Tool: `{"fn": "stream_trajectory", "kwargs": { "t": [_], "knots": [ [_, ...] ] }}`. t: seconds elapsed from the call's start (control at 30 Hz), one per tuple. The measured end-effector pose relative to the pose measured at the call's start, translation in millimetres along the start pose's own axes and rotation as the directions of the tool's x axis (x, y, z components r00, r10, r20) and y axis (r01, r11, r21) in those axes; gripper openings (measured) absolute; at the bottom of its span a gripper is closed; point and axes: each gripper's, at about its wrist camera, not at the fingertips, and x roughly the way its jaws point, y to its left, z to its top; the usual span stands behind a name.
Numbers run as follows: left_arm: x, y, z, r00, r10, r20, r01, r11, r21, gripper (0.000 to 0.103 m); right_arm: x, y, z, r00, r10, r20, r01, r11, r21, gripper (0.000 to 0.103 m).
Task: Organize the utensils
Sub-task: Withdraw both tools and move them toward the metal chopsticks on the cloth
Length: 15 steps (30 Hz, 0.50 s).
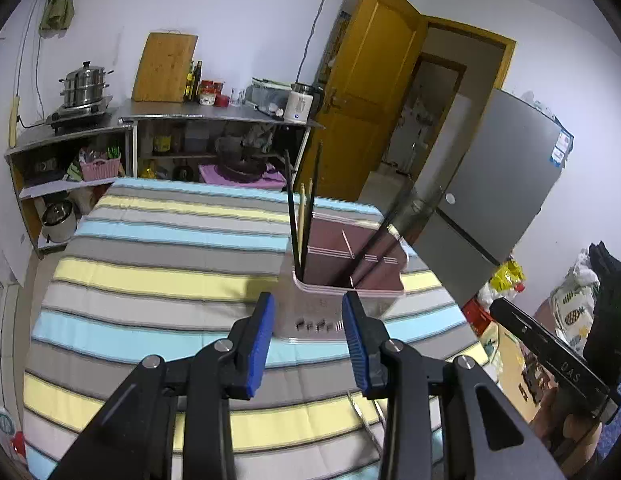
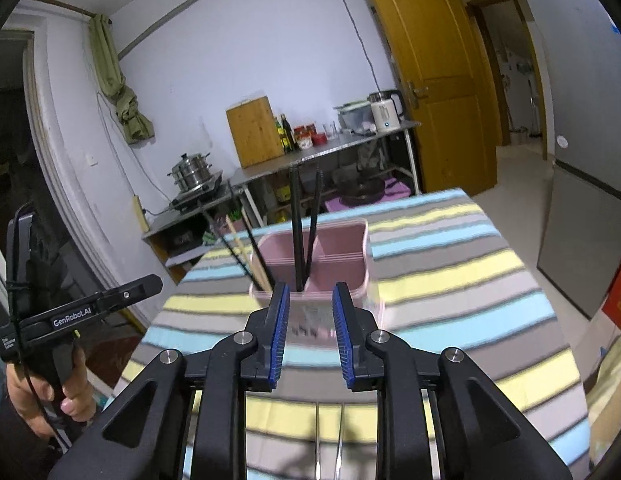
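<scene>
On your left, the left gripper [image 1: 308, 322] hangs low over the striped tabletop [image 1: 158, 248], with its blue fingers [image 1: 257, 344] apart and nothing between them; it points at the near wall of the pink utensil holder [image 1: 350, 276], close to it, but I cannot tell if it touches. This looks like a waiting pose; maybe you keep it there to steady the holder if it slides.

In the middle stands the holder, upright on the cloth, with inner walls that divide it in compartments. In the left compartment you see two black chopsticks [image 1: 291, 216] and pale wooden chopsticks [image 1: 301, 216], all leaning on the rim with the tips up; in the right part two more dark sticks [image 1: 384, 232] lean outward. The sorting by kind seems the reason for this placing; dark with dark is not complete, I judge.

On your right, the right gripper [image 2: 309, 318] also aims at the holder [image 2: 334, 248] from the near side; its fingers [image 2: 279, 332] stand at a middling gap and hold nothing. From this view the black pair [image 2: 304, 232] rises in the centre, the wooden ones [image 2: 246, 252] lean to the left. Something thin and shiny lies on the cloth under both grippers, partly hidden; I cannot say what it is. Perhaps it is the next utensil to take.
</scene>
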Motion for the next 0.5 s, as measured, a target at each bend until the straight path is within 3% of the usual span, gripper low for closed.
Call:
{"fn": "stream_trajectory", "kwargs": {
  "t": [0.23,0.5],
  "knots": [
    [-7,-14,-45,0.998,-0.013,-0.059,0.015,1.000,0.024,0.037,-16,-1,-32,0.999,-0.003,-0.048,0.003,1.000,-0.012,0.023],
    [-13,-24,-72,0.996,-0.019,-0.089,0.022,0.999,0.023,0.037,-26,2,-55,0.997,-0.017,-0.081,0.014,0.999,-0.045,0.023]
  ]
}}
